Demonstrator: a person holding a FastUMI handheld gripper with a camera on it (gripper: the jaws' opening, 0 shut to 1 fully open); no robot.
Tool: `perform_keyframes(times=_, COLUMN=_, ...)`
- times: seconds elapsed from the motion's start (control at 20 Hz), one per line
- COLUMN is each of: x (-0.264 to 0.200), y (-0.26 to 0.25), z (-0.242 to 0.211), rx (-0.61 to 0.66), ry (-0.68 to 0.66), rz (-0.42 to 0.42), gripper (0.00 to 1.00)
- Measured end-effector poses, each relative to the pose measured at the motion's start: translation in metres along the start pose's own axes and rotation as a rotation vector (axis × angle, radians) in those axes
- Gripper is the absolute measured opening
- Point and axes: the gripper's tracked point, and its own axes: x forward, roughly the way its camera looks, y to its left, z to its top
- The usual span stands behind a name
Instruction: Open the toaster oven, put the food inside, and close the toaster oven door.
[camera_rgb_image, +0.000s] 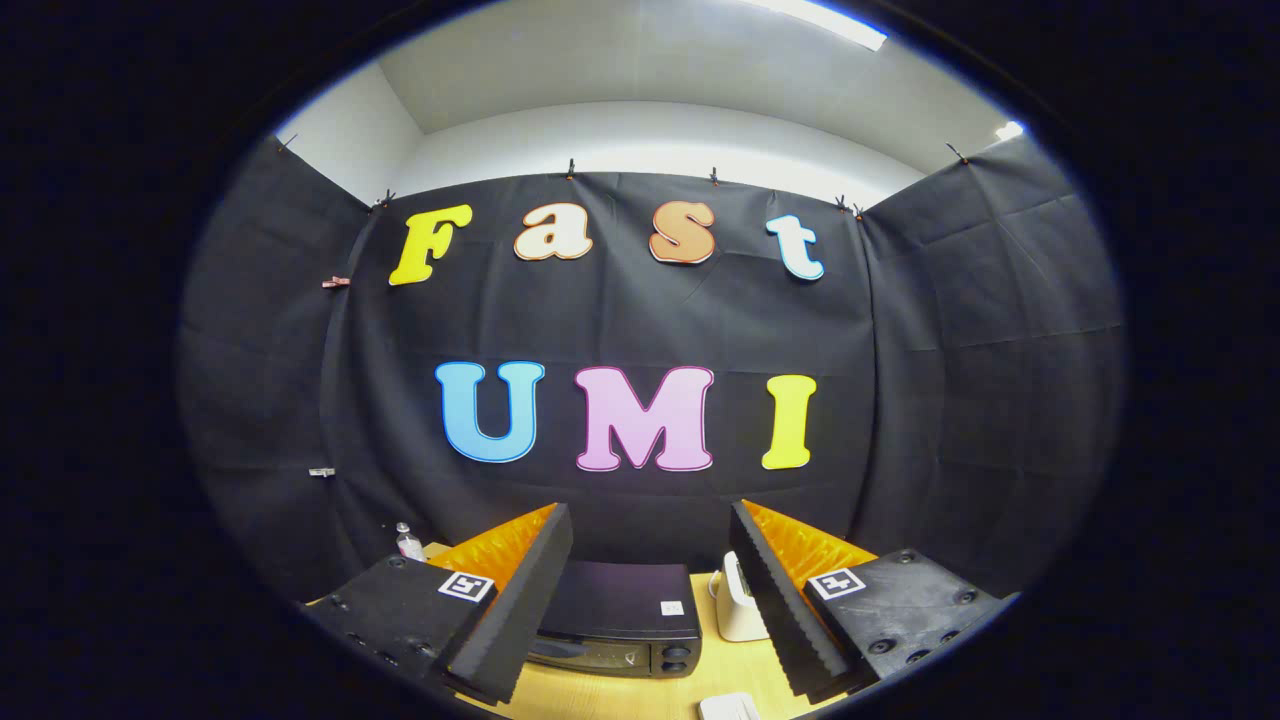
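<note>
**Black-draped booth, wooden tabletop, gripper spread wide above the oven**

Black cloth walls on three sides, pale ceiling and a strip light above, light wooden table (640, 695) below.

Toaster oven (622, 618) on that table, seen between the two fingers and a little beyond them: black box, flat dark top with a small pale sticker near its right rear corner, two round knobs stacked at the right end of the front face. Door closed, as far as the low front strip shows; handle not clearly made out. Left end of the oven hidden behind the left finger.

Gripper (650, 600) held above and short of the oven, touching nothing. Fingers (515, 600) far apart, black ribbed pads facing inward, orange bodies behind them, a square black-and-white marker on each black mount. Nothing between the pads but the view of the oven and table.

Just right of the oven, a white cup-like object (740, 602) with a handle on its left side, partly covered by the right finger. Nearer, at the table's front edge, a small white item (730, 707), too cropped to identify. Beyond the left finger, near the back wall, a small clear bottle (408, 541) standing upright.
</note>
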Motion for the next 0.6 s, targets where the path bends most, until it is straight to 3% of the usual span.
perform_keyframes(times=0.6, x=-0.015, y=0.008, z=-0.010, rx=-0.033, ry=0.035, rz=-0.018, gripper=0.98)
